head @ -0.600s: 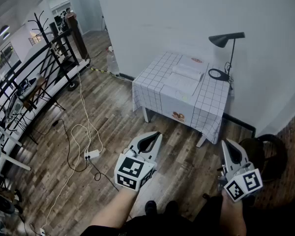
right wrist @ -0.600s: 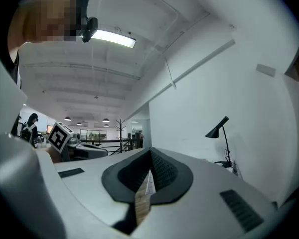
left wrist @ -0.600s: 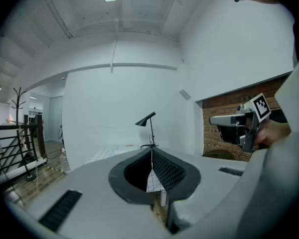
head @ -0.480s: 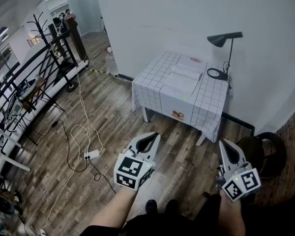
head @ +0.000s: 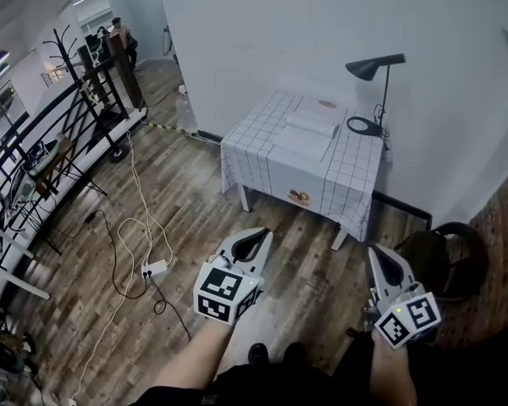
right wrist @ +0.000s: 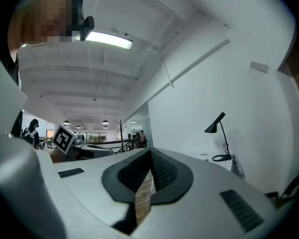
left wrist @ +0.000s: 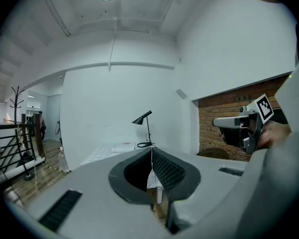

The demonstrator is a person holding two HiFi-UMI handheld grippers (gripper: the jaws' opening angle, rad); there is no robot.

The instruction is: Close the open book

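In the head view we see the open book (head: 307,134) lying flat on the checked surface (head: 254,135), with both grippers well short of that surface. Only the gripper views show the fingers: left gripper (head: 262,236) and right gripper (head: 377,254) alike have them pressed together, with nothing between.

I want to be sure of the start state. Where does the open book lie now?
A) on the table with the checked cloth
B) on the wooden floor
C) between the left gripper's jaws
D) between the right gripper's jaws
A: in the head view the open book lies flat on the checked table, beside the black lamp.
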